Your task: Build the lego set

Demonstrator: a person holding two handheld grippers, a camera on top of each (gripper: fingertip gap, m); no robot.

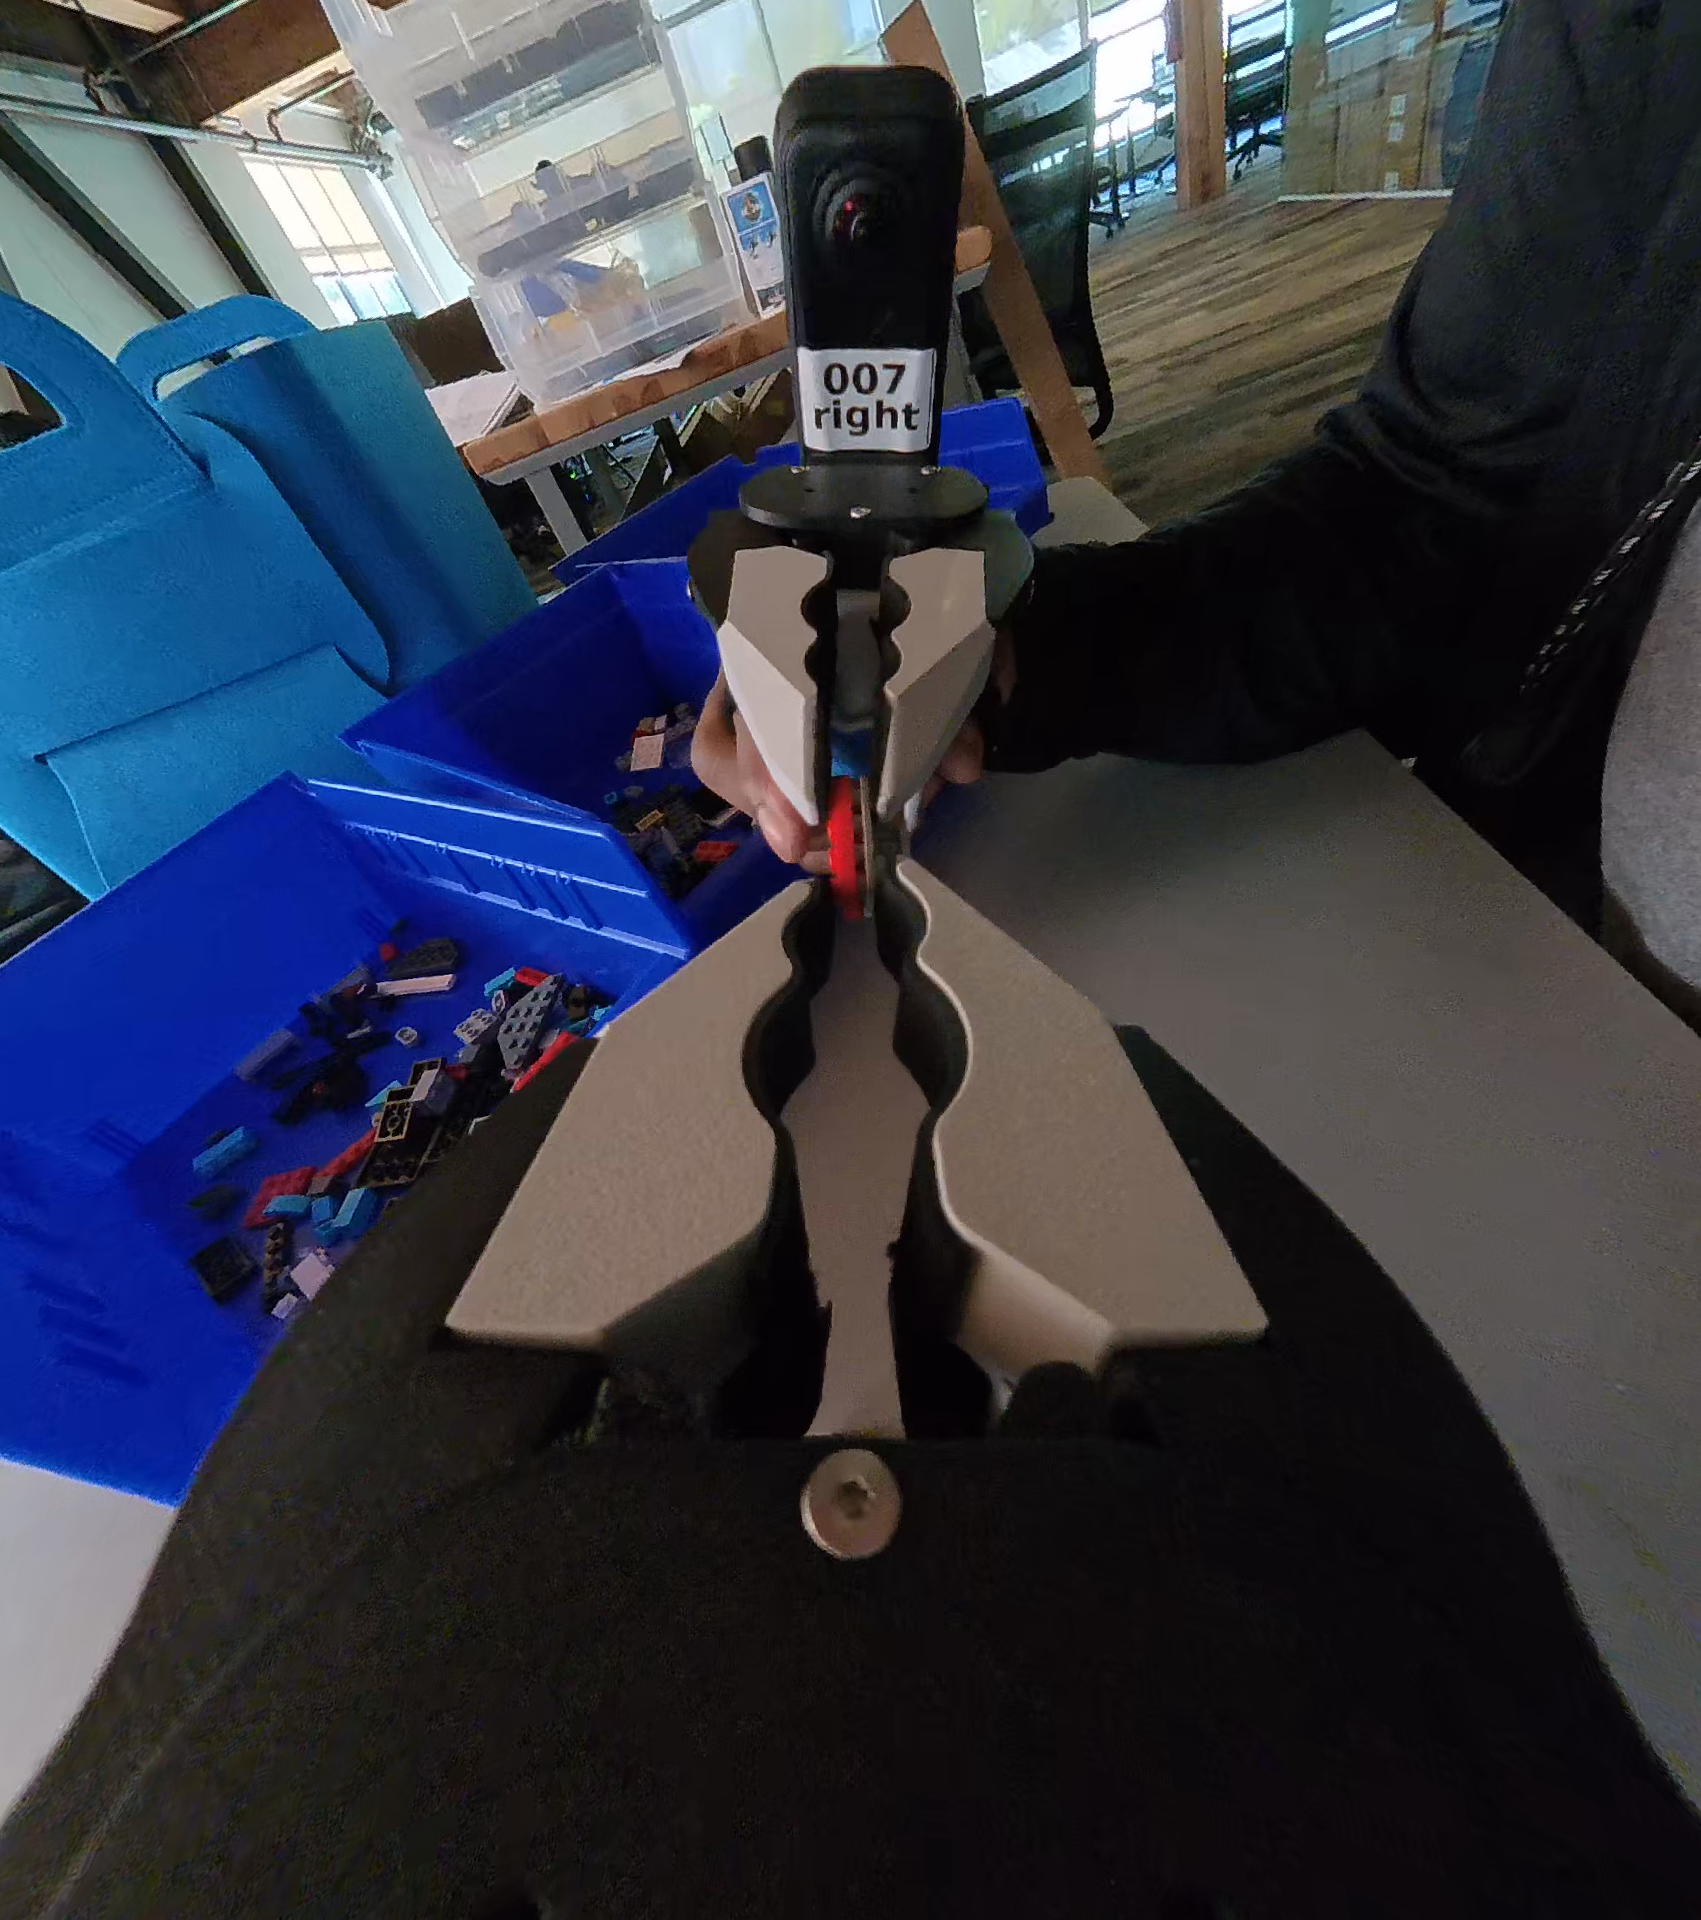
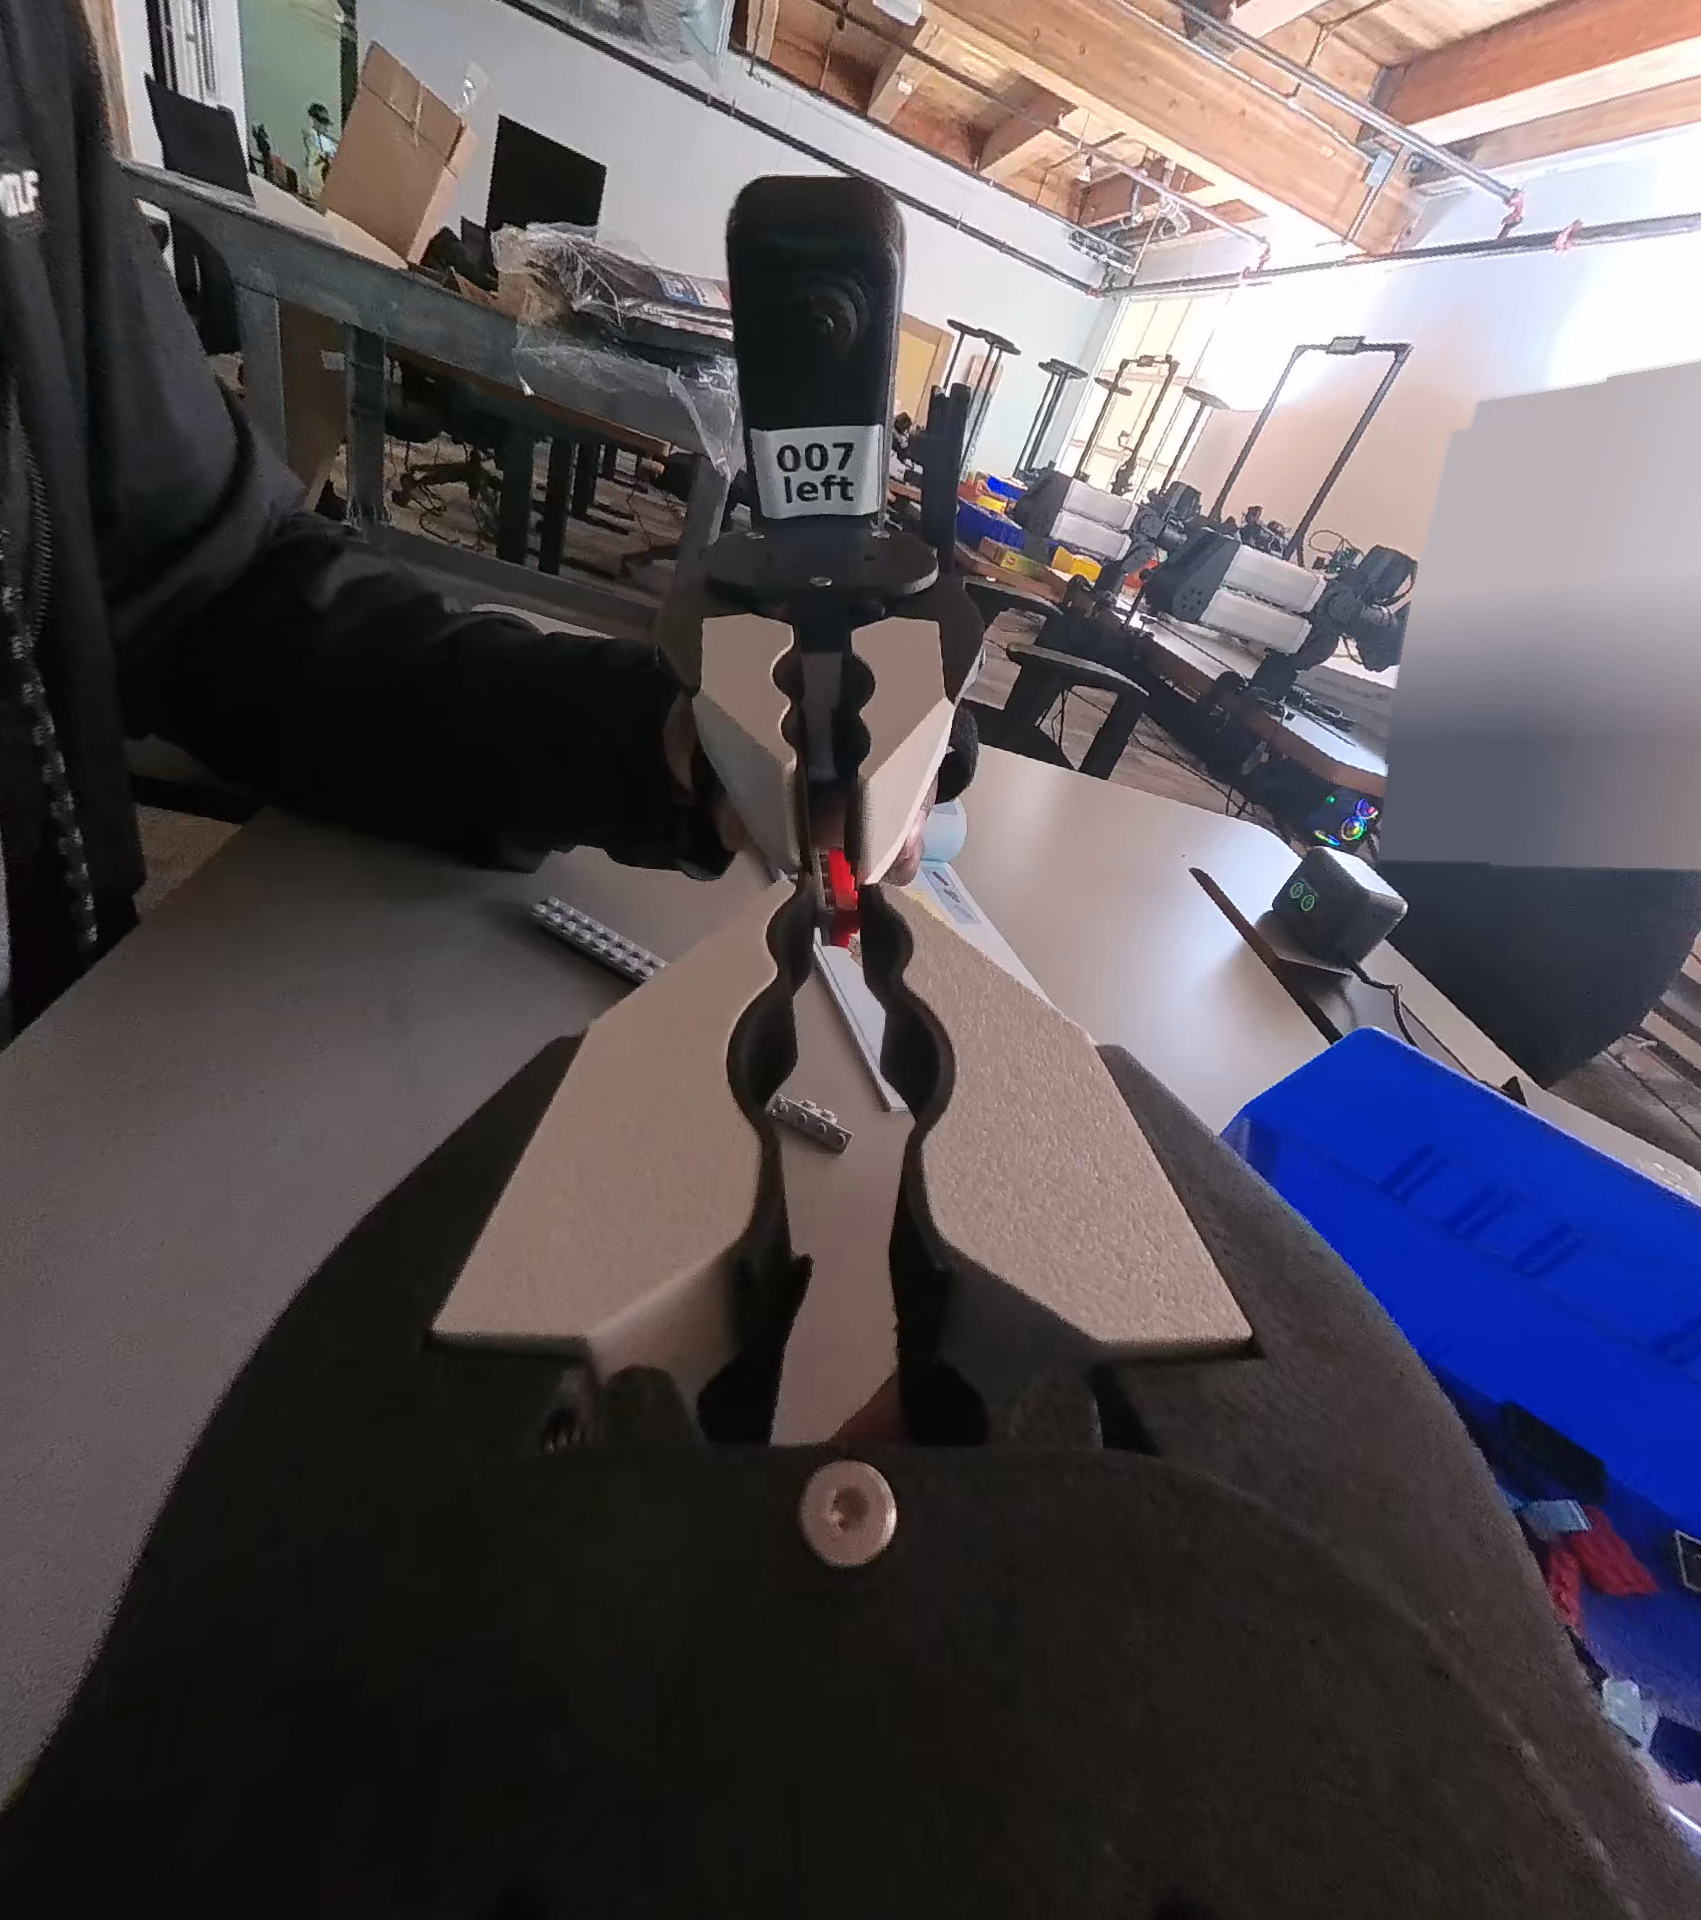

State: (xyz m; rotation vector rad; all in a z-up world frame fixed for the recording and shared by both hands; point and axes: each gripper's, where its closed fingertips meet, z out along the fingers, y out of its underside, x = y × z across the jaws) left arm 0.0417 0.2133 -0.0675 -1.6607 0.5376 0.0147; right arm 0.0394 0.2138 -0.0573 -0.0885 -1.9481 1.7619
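Note:
My two grippers meet tip to tip above the grey table [image 1: 1345,1091]. A small red lego piece [image 1: 841,847] sits between both pairs of fingertips. My left gripper [image 1: 851,891] is shut on its near end. My right gripper [image 1: 851,821] faces it and is shut on the far end, with a bit of blue lego [image 1: 851,750] deeper between its fingers. In the right wrist view the right gripper [image 2: 830,902] and the left gripper [image 2: 830,868] pinch the same red piece [image 2: 838,885]. A long grey plate [image 2: 597,940] and a short grey plate [image 2: 810,1122] lie on the table.
Two blue bins [image 1: 202,1039] [image 1: 534,686] with several loose bricks stand left of the table; one also shows in the right wrist view [image 2: 1552,1299]. A white booklet [image 2: 867,1023] lies under the grippers. Blue felt bags [image 1: 98,623] stand behind. A black cube device [image 2: 1339,914] sits far right. Less than 4 cm separates the two grippers' tips.

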